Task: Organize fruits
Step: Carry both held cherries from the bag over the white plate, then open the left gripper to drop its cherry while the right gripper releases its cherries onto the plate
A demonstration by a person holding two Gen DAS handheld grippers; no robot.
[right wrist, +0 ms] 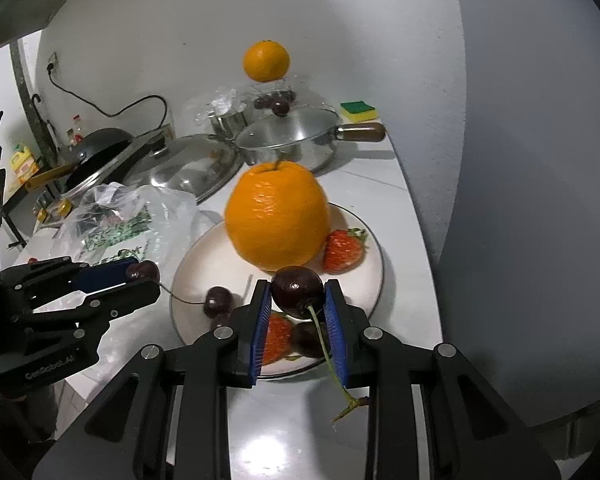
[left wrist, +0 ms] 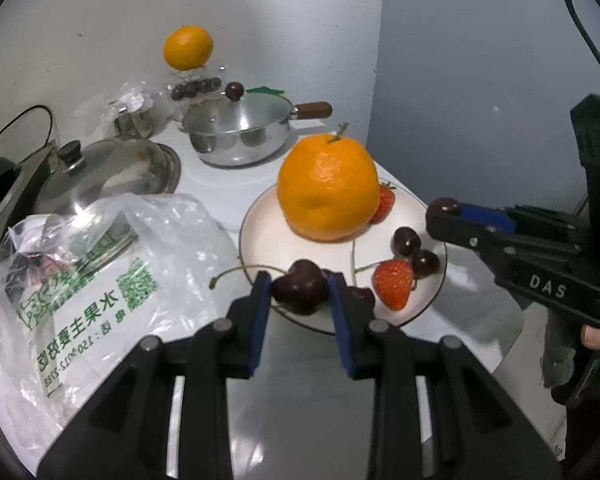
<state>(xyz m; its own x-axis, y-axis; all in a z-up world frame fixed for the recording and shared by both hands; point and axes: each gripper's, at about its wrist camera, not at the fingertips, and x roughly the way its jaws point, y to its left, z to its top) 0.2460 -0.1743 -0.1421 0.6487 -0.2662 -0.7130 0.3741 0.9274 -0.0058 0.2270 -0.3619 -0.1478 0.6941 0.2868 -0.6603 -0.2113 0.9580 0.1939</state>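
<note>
- A white table (right wrist: 412, 264) is seen carrying pots, lids, a printed plastic bag (left wrist: 100, 280) and a round plate (right wrist: 374, 276) near its front edge.
- A lidded steel pan (right wrist: 296, 140) with a wooden handle is set behind the plate; a large steel lid (left wrist: 112, 168) lies to its left.
- A big orange (right wrist: 278, 216) stands upright on the plate, a strawberry (right wrist: 342, 250) just beside it on the right.
- A second orange (right wrist: 266, 60) is perched on a clear container at the back.
- The left tongs (left wrist: 300, 292) are closed on a dark cherry (left wrist: 300, 290), held over the plate's near-left rim, its stem curving out to the left.
- The right tongs (right wrist: 298, 292) are clamped on another cherry (right wrist: 297, 290) above the plate's front, its stem hanging down between the blue pads.
- Another strawberry (left wrist: 394, 284) and loose cherries (left wrist: 414, 250) lie on the plate's front part.
</note>
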